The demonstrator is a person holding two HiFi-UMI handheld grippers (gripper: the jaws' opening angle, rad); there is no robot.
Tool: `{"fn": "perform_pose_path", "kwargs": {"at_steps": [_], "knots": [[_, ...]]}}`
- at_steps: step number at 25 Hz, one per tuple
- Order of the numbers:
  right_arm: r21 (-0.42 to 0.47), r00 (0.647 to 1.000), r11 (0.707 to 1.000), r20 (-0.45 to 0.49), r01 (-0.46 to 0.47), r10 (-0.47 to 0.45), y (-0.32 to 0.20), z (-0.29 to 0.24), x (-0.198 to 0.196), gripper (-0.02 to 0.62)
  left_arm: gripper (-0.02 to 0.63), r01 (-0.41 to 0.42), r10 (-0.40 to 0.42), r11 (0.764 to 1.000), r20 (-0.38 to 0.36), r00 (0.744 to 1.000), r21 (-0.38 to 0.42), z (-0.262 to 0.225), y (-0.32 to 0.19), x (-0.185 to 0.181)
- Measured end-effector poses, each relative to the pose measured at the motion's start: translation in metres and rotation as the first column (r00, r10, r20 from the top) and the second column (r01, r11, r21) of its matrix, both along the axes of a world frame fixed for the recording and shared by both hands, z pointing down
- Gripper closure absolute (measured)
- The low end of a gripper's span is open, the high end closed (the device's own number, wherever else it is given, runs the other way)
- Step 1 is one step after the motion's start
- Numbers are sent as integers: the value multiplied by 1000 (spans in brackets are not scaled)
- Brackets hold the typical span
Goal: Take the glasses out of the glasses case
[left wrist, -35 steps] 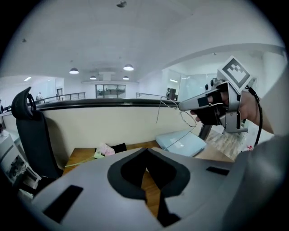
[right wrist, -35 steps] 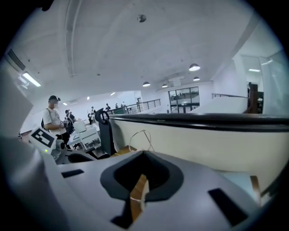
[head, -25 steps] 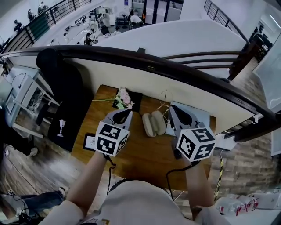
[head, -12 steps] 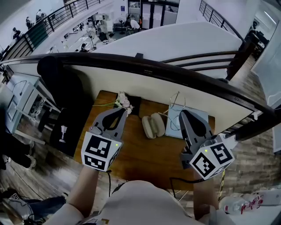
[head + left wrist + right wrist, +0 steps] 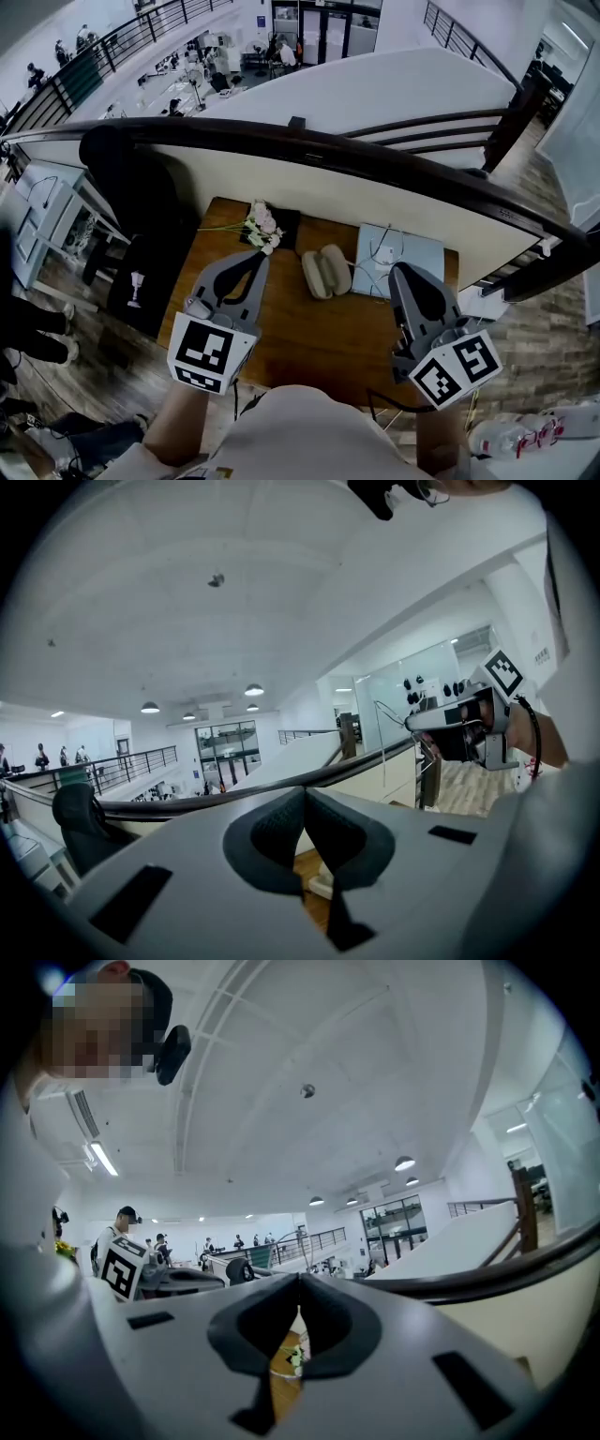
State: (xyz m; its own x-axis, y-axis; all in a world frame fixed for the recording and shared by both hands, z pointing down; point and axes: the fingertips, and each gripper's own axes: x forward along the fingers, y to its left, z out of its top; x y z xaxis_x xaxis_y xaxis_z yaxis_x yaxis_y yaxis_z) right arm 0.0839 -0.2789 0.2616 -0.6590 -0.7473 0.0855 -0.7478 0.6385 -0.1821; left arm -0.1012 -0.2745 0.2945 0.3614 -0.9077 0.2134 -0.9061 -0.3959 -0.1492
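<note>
Curving across the head view, a dark railing [image 5: 375, 150] topped a pale wall, and below it stood a wooden table [image 5: 319, 342]. Clock directions are read from the tabletop's middle in that view.

The left gripper [image 5: 259, 257] hung over the table at ten o'clock, tips pointing toward twelve. In the left gripper view its jaws were clenched [image 5: 303, 797], pad against pad, with nothing between them. The right gripper [image 5: 404, 273] hung at three o'clock, tips also toward twelve and reaching over the near edge of a mat. In the right gripper view [image 5: 299, 1283] its jaws were likewise pressed together and empty.

That pale blue mat [image 5: 427, 253] lay flat at two o'clock, near the table's far right corner. The glasses case [image 5: 325, 270], beige and lying open with its two halves side by side, sat at twelve o'clock, just left of the mat and between the two grippers' tips. A small bunch of pale flowers [image 5: 262, 224] lay at eleven o'clock by the far edge. The glasses [image 5: 382, 261], thin-framed and faint, lay on the mat, outside the case and apart from both grippers.
</note>
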Motion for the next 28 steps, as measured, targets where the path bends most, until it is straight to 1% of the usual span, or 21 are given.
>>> {"fn": "perform_pose_path", "kwargs": {"at_steps": [5, 8, 10, 20, 28], "knots": [[-51, 999, 999, -33, 14, -16, 8, 27, 1, 584, 603, 2, -1, 998, 9, 1000, -57, 26, 11, 4], [-92, 999, 996, -35, 20, -23, 11, 42, 1, 584, 603, 15, -14, 995, 4, 1000, -94, 40, 15, 3], [-106, 999, 994, -33, 25, -29, 12, 47, 0, 584, 603, 20, -20, 994, -2, 1000, -105, 45, 17, 4], [-109, 998, 992, -23, 62, -64, 14, 45, -7, 584, 603, 35, -36, 994, -5, 999, -101, 41, 20, 1], [-107, 997, 991, -21, 75, -77, 17, 47, -9, 584, 603, 31, -31, 994, -2, 1000, -103, 44, 24, 5]]}}
